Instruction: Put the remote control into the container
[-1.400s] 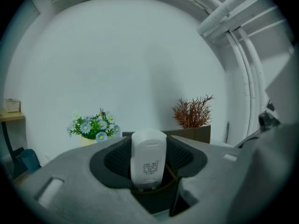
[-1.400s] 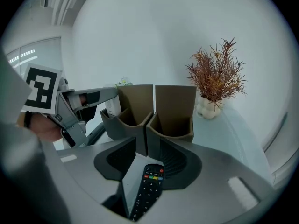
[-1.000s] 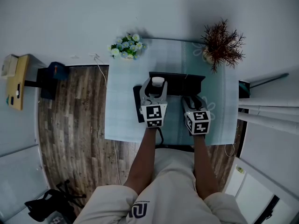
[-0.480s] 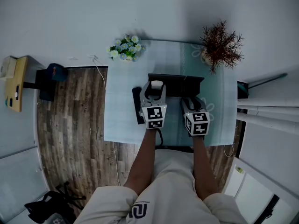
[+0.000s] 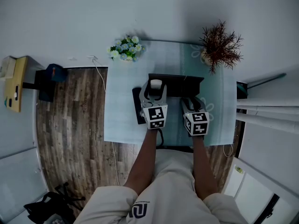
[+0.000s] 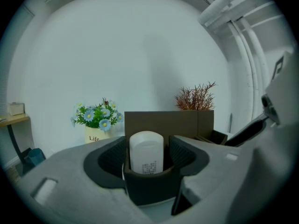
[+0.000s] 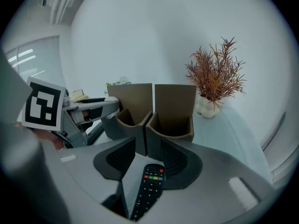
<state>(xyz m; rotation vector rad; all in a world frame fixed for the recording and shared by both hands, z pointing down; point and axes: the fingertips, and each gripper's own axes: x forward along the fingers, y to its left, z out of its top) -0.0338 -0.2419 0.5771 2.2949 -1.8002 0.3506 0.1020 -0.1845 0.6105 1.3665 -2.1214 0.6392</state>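
The left gripper is released, its jaws just having been opening. The white remote control is standing upright between them inside the container, with the low front rim before it and the tall back wall behind. The right gripper is resting unclenched, a black remote lying between its jaws on the table. Just ahead, open-topped compartments are facing it.

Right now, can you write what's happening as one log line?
left gripper: jaws just opened wider, white remote stands between them in container | right gripper: open, black remote lying between jaws | step: releasing
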